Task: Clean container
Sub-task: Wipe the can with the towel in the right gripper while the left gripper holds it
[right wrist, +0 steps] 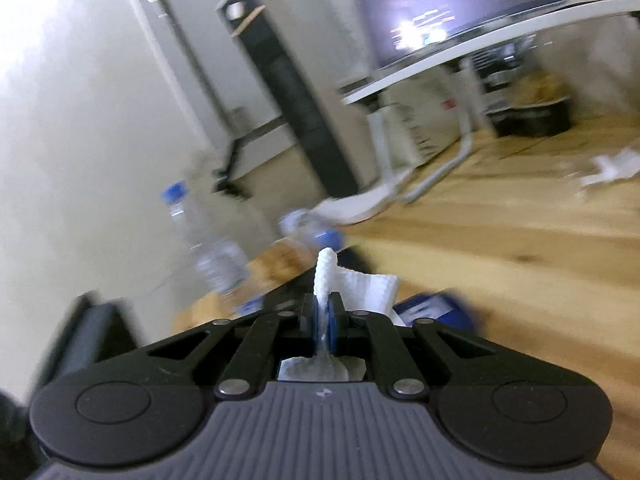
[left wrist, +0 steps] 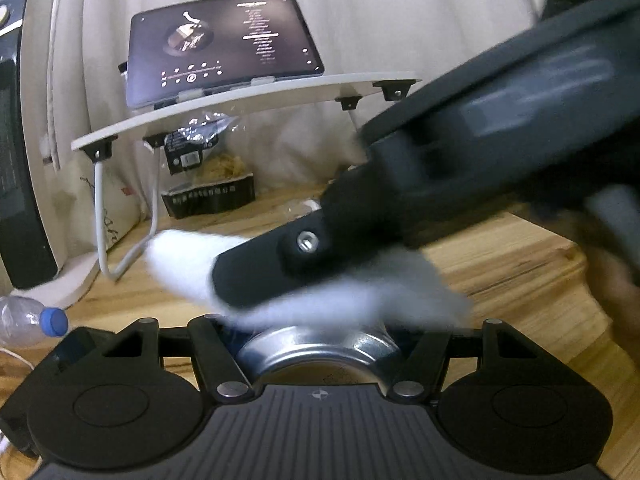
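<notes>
In the left wrist view my left gripper [left wrist: 316,344] is shut on a round metal can [left wrist: 320,354], held close to the camera with its shiny rim facing me. My right gripper [left wrist: 256,280] comes in from the upper right, blurred, and presses a white paper towel [left wrist: 188,260] onto the can's top. In the right wrist view the right gripper [right wrist: 322,316] is shut on the white paper towel [right wrist: 356,284], which sticks up between the blue pads. A blue part of the can [right wrist: 432,308] shows just past the towel.
A wooden table [left wrist: 512,264] lies below. A white stand [left wrist: 248,100] at the back holds a tablet [left wrist: 224,48], with a snack bag [left wrist: 208,172] under it. Plastic bottles [right wrist: 208,240] with blue caps stand and lie at the table's left edge. Crumpled paper [right wrist: 612,166] lies at right.
</notes>
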### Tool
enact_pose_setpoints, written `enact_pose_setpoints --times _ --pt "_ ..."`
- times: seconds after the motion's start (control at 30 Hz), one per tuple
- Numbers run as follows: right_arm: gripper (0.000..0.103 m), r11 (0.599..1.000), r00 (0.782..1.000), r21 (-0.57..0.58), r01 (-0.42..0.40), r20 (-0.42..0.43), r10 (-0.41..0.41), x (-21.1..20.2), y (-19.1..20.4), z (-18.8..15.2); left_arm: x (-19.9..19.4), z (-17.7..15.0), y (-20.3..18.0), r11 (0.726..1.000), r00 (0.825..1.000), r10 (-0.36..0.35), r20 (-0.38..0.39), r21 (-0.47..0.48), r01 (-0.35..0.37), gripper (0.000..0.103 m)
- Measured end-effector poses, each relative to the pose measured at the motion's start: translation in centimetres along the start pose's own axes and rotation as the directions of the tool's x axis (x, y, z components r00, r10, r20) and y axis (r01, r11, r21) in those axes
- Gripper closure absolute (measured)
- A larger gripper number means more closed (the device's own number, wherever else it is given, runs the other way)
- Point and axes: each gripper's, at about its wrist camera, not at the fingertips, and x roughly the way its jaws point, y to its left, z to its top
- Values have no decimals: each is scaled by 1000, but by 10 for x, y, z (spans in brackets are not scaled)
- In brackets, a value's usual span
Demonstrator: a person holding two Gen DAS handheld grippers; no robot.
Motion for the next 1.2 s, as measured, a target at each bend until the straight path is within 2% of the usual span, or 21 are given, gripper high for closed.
enact_pose_setpoints --times 0.07,0.17,0.27,0.43,0.5,0.87,1.03,1.13,1.2 --pt "94 999 999 7 -47 -7 47 -4 9 -4 -1 0 0 1000 1000 2 6 1 -2 36" --pt "94 999 999 0 -43 1 43 -5 10 -4 -1 0 -1 1000 1000 4 7 6 -4 36" --pt "94 996 999 72 -43 30 41 -3 -10 0 -3 -1 -1 1000 1000 6 14 4 -6 36" --pt "94 992 995 127 26 91 -37 -3 -42 4 -4 -1 -1 1000 1000 8 14 3 -8 36" --pt "94 988 994 151 22 106 -39 -7 -49 3 -5 -1 -2 1000 1000 10 11 -1 -10 36" --pt "94 979 989 157 -131 82 120 -28 -23 -21 -3 -2 7 999 1000 5 -4 -48 -5 36" --pt "94 986 993 153 -69 108 53 -27 -33 -14 -5 -2 3 1000 1000 6 15 -25 -6 36" --pt "94 989 989 150 -1 148 -21 -25 -42 -11 -6 -2 3 1000 1000 10 18 -24 -10 36" --pt "94 987 986 158 14 163 -40 -25 -47 -12 -6 -2 3 1000 1000 11 17 -28 -11 36"
